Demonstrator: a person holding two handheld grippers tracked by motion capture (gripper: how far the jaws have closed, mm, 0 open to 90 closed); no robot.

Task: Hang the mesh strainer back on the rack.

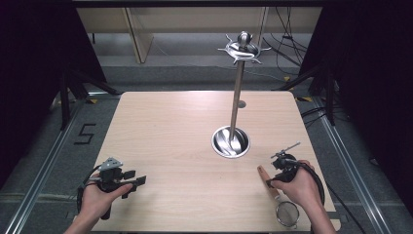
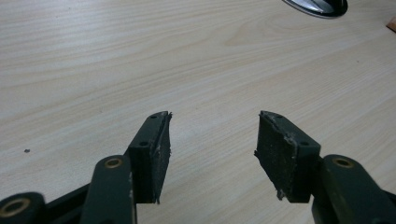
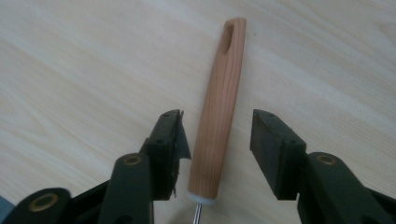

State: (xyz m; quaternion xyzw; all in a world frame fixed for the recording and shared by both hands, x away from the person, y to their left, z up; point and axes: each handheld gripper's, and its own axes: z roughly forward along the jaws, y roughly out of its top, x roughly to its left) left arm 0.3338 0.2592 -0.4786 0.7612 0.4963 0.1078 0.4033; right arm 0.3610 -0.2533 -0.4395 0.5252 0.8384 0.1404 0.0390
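Floor marking (image 1: 85,133) reads "5" | right tongs (image 3: 217,135) straddle strainer handle (image 3: 219,107), unclosed

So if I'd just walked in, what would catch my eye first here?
Probably the tall shiny metal stand rising from a round steel base right of the table's middle, topped with curled hooks. Next, the small strainer at the near right corner: its wooden handle lies between the open right tongs, not yet pinched. The left tongs gape over bare wooden table.
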